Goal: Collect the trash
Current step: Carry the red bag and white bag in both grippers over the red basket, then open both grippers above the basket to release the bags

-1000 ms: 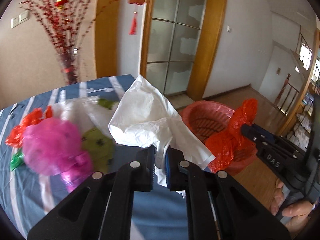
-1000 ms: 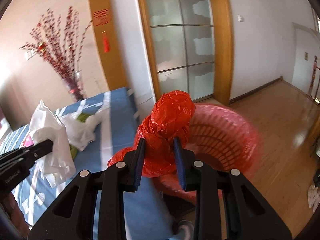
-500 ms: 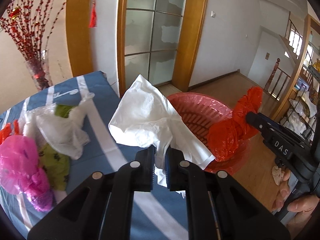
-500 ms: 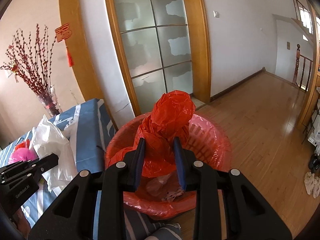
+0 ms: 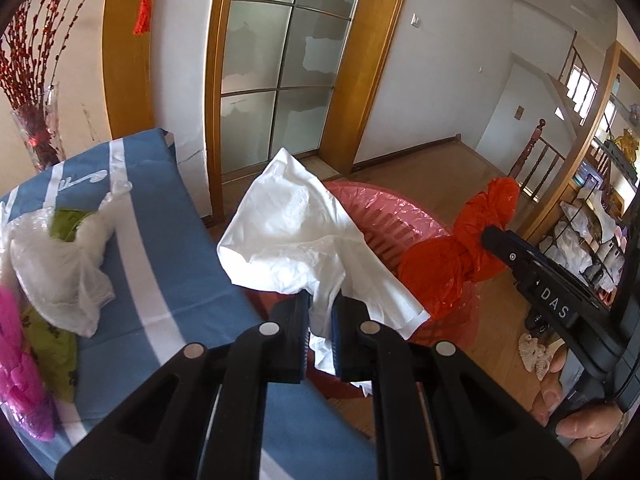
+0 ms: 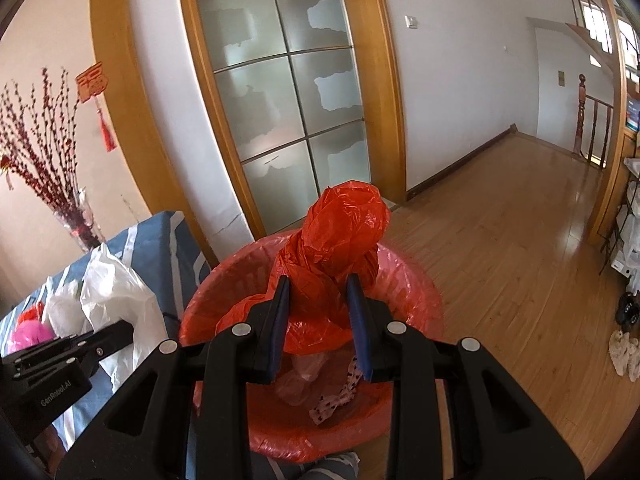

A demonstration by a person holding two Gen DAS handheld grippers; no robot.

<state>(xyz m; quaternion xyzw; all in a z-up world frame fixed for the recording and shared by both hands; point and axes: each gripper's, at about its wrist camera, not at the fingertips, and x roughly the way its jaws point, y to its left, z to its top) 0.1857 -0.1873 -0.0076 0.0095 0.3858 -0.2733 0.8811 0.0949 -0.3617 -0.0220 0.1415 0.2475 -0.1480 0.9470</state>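
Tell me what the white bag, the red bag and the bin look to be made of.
White bag: thin matte plastic film, by its soft creases and limp drape from the left gripper.
Red bag: thin glossy plastic, crinkled and shiny, faintly translucent, clamped in the right gripper.
Bin: probably rigid pink plastic, slotted like a basket, lined with glossy red film.

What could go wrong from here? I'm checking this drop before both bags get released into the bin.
1. The white bag held by the left hand-held gripper hangs over the near rim of the red bin, partly above the blue-covered table; released now, it may land outside.
2. The red bag in the right hand-held gripper is bulky and light; it might catch on the fingers or perch on the rim instead of dropping in.
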